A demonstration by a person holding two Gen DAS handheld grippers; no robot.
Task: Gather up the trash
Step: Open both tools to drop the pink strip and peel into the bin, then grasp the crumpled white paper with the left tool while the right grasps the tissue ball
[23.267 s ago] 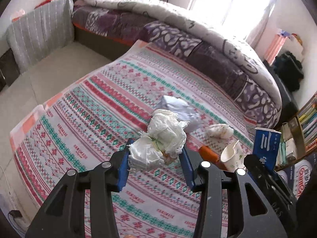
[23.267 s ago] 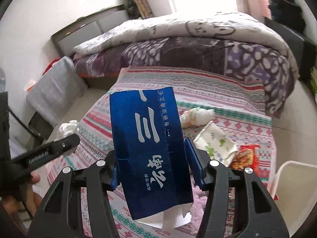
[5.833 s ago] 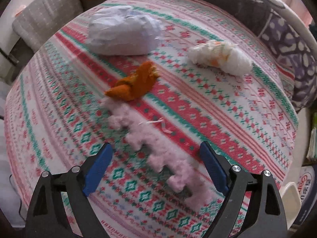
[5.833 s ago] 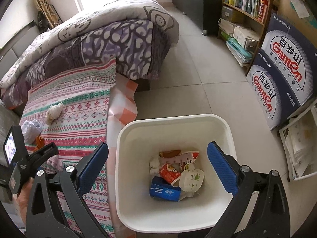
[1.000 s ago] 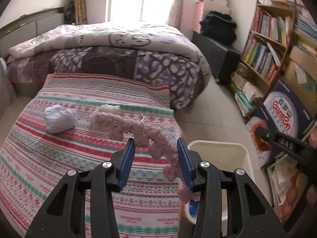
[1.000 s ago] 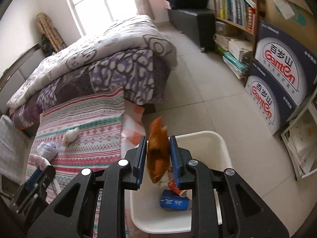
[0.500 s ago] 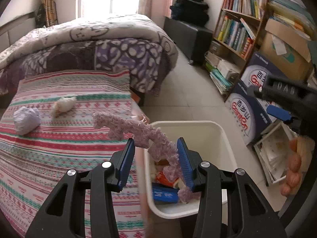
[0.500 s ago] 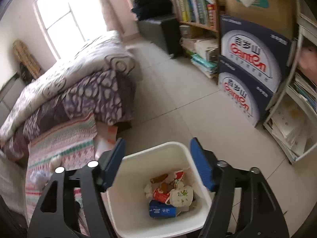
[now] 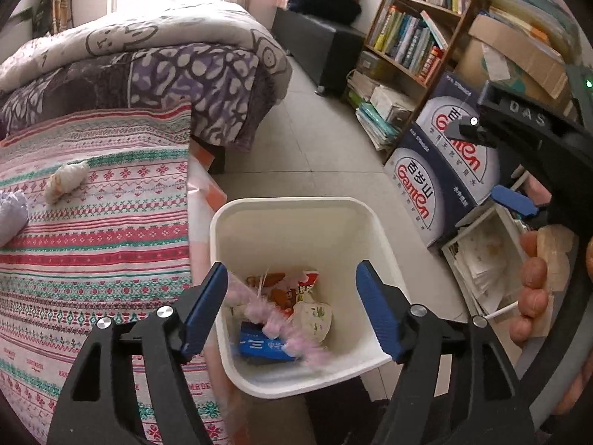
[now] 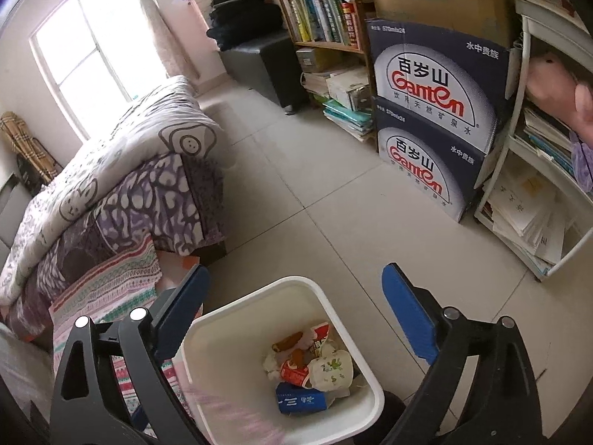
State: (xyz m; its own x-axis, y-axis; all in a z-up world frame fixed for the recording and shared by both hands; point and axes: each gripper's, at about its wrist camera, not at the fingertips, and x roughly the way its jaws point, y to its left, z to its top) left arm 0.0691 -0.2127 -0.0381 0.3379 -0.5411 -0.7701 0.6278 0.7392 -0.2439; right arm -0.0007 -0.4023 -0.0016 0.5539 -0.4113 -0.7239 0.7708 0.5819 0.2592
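A white square bin (image 9: 296,218) stands on the floor at the bed's edge, open-topped. Inside lie a blue carton (image 9: 261,346) at the 6 o'clock side, a crumpled patterned paper cup (image 9: 313,317) toward 3 o'clock, and red snack wrappers (image 9: 292,289) near 12 o'clock. A pink fuzzy strip (image 9: 267,319), motion-blurred, runs slantwise over the bin's contents. On the striped bedcover, at 9 o'clock from the bin, rest a white tissue wad (image 9: 66,181) and a pale crumpled bag (image 9: 11,215).

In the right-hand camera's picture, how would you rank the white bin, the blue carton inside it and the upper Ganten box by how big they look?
Largest to smallest, as they look:
1. white bin or upper Ganten box: they look alike, and the bin is much nearer the camera, so I won't rank them.
2. blue carton, clearly smallest.
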